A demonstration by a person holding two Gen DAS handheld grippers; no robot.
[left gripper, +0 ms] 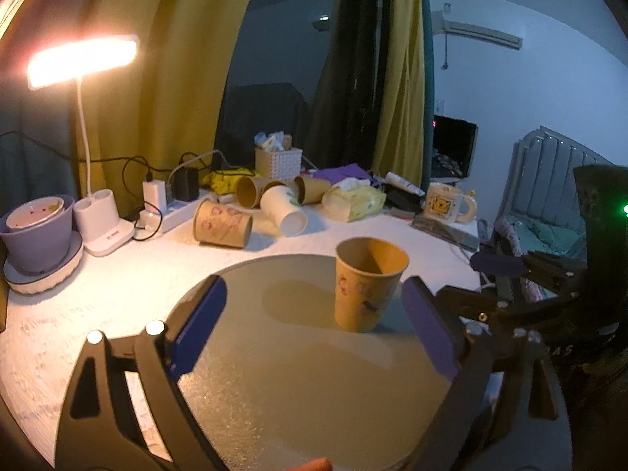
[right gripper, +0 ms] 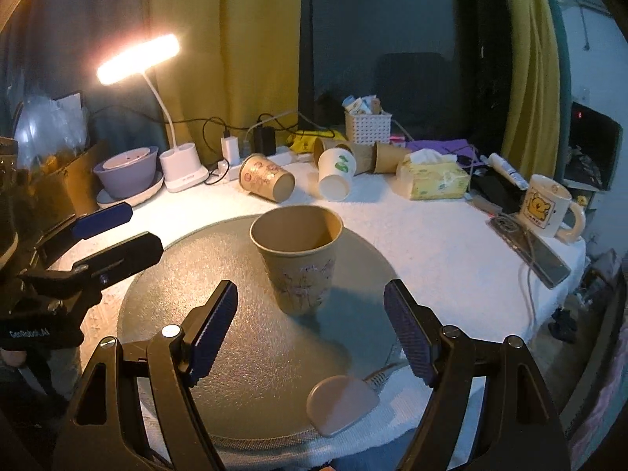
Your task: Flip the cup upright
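Observation:
A tan paper cup (left gripper: 367, 284) stands upright, mouth up, on a round grey mat (left gripper: 274, 373). It also shows in the right wrist view (right gripper: 300, 259), on the same mat (right gripper: 251, 353). My left gripper (left gripper: 314, 325) is open and empty, its blue pads wide apart just short of the cup. My right gripper (right gripper: 312, 325) is open and empty, with the cup a little beyond its fingertips. Each gripper shows at the edge of the other's view: the right gripper (left gripper: 498, 265) and the left gripper (right gripper: 114, 231).
Several paper cups lie on their sides at the back (left gripper: 223, 225) (right gripper: 267, 178). A lit desk lamp (left gripper: 82, 59), a purple bowl (left gripper: 37, 231), a tissue pack (right gripper: 431, 178), a Pooh mug (right gripper: 547, 206) and a pink flat object (right gripper: 341, 404) stand around the mat.

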